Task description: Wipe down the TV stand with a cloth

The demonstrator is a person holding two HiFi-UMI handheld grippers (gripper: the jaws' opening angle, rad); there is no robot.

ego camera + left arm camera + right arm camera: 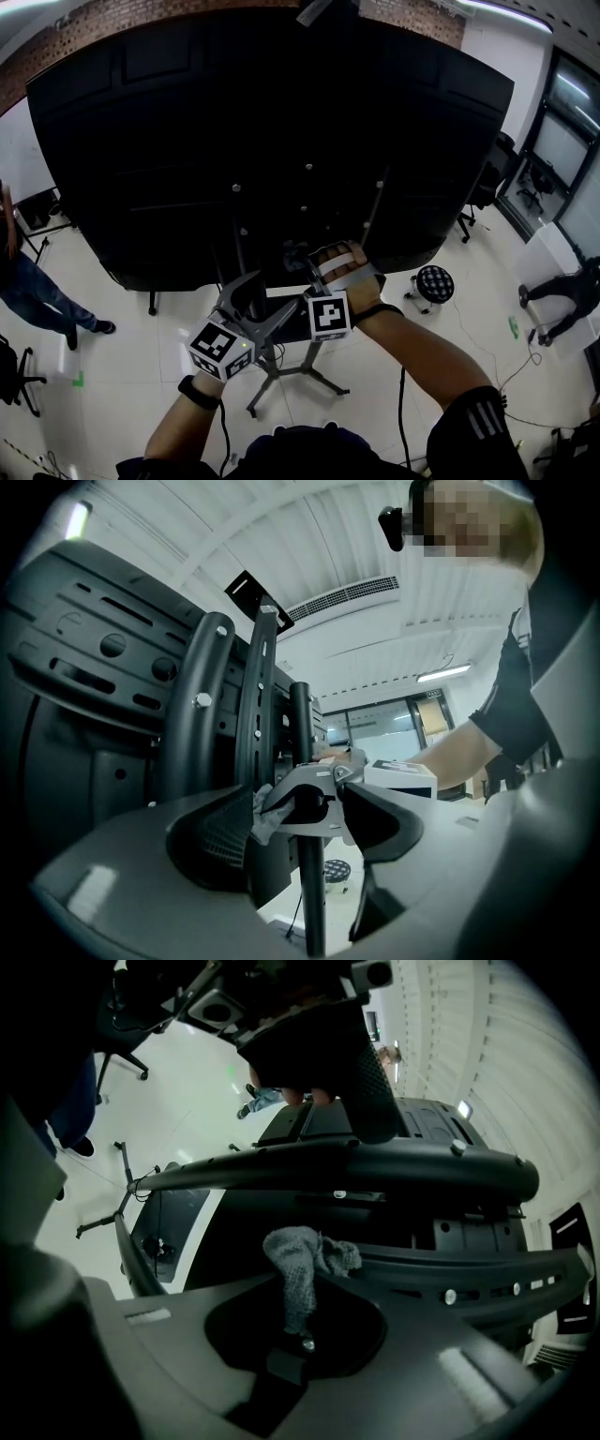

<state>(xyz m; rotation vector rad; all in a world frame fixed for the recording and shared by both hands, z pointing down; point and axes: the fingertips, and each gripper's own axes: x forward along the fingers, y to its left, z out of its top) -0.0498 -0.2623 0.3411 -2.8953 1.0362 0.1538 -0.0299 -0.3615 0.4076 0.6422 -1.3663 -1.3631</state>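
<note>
The big black TV back fills the head view, mounted on a dark stand with upright poles and splayed legs. My right gripper is up against the stand's brackets below the TV. It is shut on a grey cloth, which bunches against a black crossbar in the right gripper view. My left gripper sits lower left with its jaws spread either side of a thin black pole. In the left gripper view the cloth shows just beyond those jaws.
A person stands on the white floor at the left and another crouches at far right. A round dotted stool sits right of the stand. Office chairs and cables lie around.
</note>
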